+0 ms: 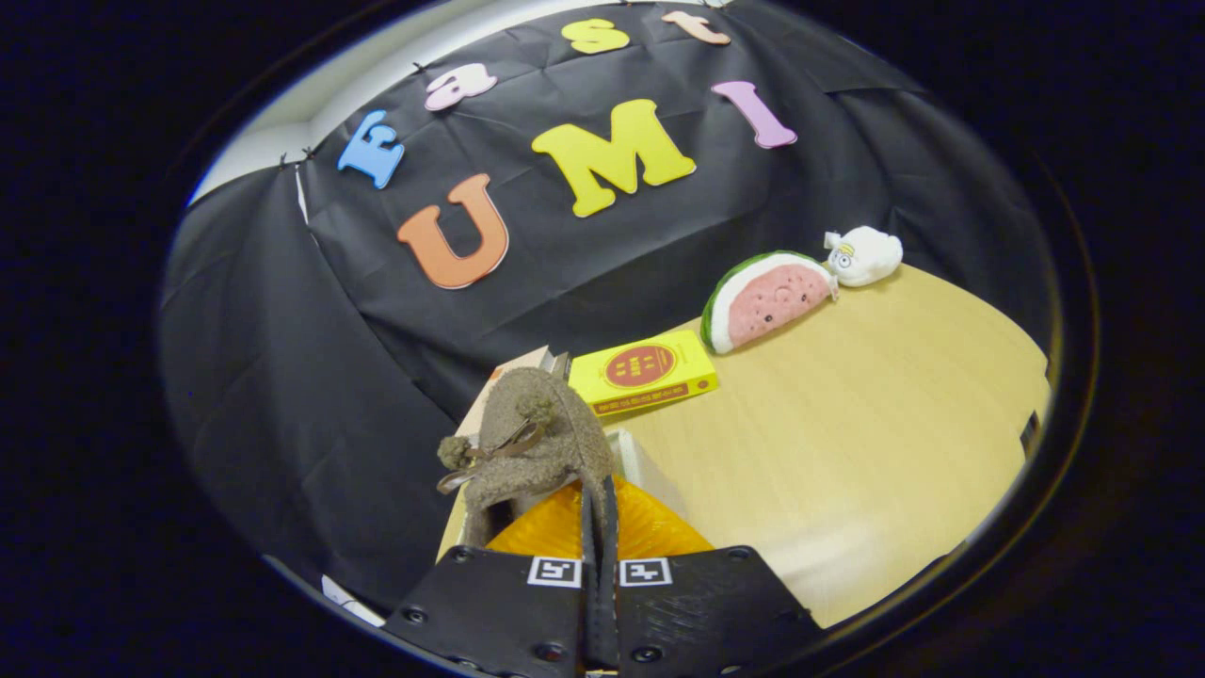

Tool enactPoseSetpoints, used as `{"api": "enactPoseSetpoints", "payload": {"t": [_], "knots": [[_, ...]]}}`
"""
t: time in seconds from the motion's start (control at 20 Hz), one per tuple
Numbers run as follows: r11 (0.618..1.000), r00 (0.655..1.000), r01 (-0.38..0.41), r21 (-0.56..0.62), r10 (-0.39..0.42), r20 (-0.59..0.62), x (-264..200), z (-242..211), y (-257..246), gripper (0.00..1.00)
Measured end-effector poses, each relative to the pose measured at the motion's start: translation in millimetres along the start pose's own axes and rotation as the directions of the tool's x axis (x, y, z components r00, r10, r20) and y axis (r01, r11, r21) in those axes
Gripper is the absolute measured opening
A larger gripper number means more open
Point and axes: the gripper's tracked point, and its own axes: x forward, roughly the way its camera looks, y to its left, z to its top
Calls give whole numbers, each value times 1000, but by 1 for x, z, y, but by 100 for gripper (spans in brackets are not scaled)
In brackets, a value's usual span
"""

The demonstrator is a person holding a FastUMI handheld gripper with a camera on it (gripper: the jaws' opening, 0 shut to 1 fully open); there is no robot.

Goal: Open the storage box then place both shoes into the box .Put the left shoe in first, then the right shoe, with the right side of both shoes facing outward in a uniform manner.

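A fuzzy brown shoe (537, 443) with a small bow and pompom hangs from my gripper (598, 513), whose two fingers are pressed together on the shoe's rim. Right beneath the shoe lies an orange ribbed surface (650, 527), apparently part of the storage box, with a white edge (640, 461) beside it. The shoe's toe points away from me, toward the booth wall. The shoe hides much of the box.
A yellow book (645, 372) lies on the wooden table (847, 452) just beyond the shoe, with another book (527, 363) next to it. Farther back right sit a watermelon-slice plush (767, 299) and a white plush toy (864, 255).
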Motion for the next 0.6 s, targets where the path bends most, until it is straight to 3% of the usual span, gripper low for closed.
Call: {"api": "enactPoseSetpoints", "payload": {"t": [0.4,0.6], "knots": [[1000,998,10,19,-9,-55,19,-29,11,0],[998,988,22,54,-14,-152,25,-53,7,11]]}}
